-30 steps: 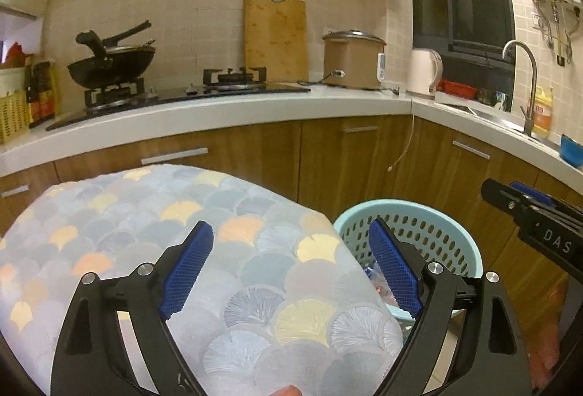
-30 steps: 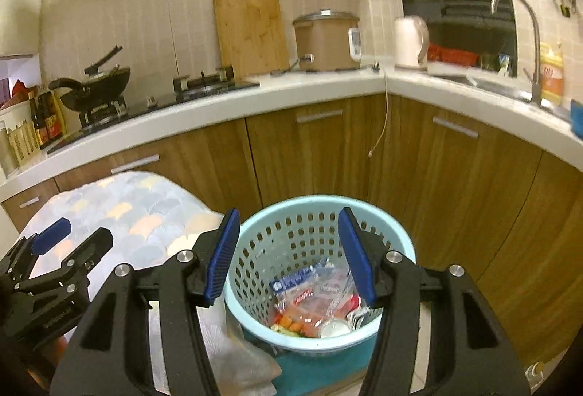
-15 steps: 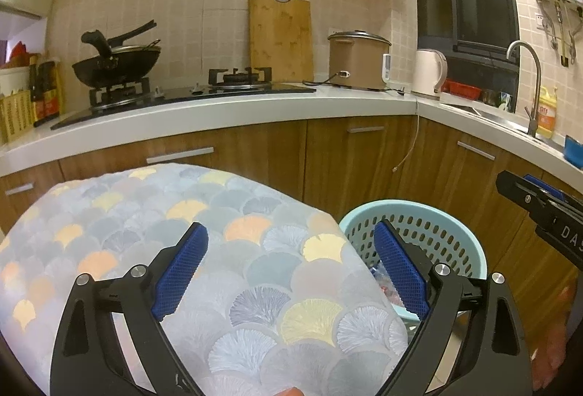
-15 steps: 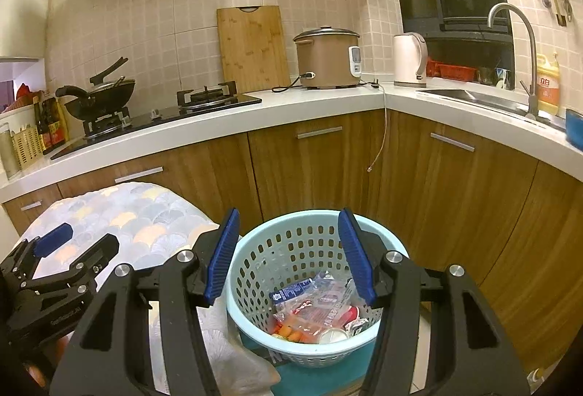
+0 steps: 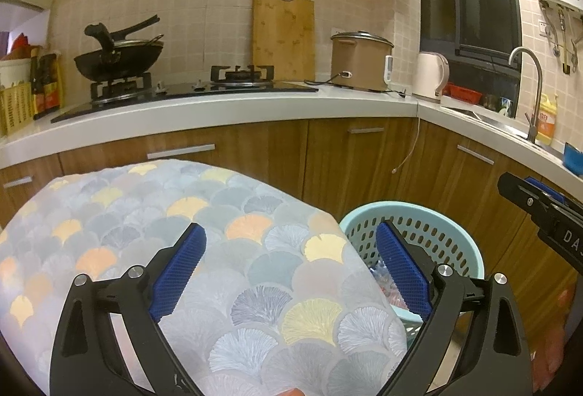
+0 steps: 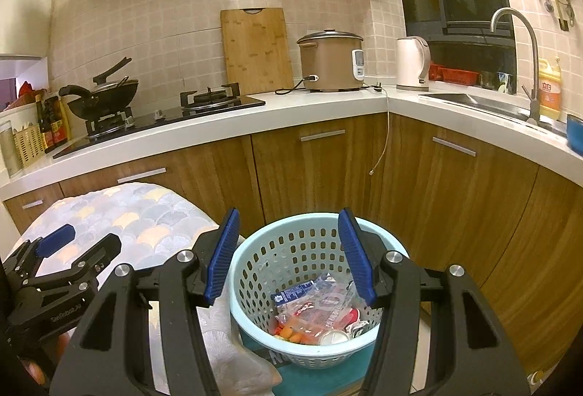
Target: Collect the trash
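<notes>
A light blue perforated basket [image 6: 262,272] stands on the floor beside the table; it holds plastic wrappers and other trash [image 6: 320,308]. It also shows in the left wrist view [image 5: 437,224]. My right gripper [image 6: 289,250] is open and empty, held above and in front of the basket. My left gripper [image 5: 289,268] is open and empty, held over the table with the fan-patterned cloth [image 5: 145,214]. The left gripper also shows at the left edge of the right wrist view [image 6: 73,250].
Wooden cabinets [image 6: 320,170] and a white counter [image 6: 255,119] curve behind the basket. On the counter are a wok [image 5: 116,57], gas stove [image 5: 240,75], cutting board [image 5: 284,35], rice cooker [image 5: 360,61], kettle [image 5: 431,77] and sink faucet [image 5: 528,86].
Both grippers have lifted and drawn back a little, so the basket and table sit lower in both views. Both stay open and empty.
</notes>
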`<state>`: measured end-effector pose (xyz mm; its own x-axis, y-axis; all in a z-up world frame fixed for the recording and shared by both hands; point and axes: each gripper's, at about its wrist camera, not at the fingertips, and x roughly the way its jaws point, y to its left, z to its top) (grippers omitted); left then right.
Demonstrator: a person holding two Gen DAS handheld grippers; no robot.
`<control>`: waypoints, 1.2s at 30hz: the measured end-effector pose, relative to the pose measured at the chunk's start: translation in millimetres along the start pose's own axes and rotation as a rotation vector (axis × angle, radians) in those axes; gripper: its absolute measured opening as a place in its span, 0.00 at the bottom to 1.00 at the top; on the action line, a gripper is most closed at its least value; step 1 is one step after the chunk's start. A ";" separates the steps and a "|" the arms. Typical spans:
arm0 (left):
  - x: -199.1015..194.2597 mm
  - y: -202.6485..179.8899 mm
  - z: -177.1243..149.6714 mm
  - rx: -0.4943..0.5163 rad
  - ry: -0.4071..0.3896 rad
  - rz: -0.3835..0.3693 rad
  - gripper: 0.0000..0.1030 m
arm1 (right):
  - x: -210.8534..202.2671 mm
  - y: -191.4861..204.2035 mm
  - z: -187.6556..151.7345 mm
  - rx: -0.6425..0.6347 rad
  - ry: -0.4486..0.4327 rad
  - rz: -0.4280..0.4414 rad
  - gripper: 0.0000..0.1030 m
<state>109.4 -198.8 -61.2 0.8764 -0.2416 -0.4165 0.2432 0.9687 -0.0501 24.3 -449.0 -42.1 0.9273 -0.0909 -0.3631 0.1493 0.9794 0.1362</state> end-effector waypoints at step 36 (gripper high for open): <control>-3.5 0.7 1.4 -0.016 -0.003 -0.037 0.93 | 4.8 3.0 -1.1 0.003 0.014 0.015 0.52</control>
<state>107.1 -197.3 -58.5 0.8682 -0.2778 -0.4112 0.2693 0.9597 -0.0798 28.8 -446.3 -44.5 0.9244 -0.0740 -0.3742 0.1368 0.9801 0.1441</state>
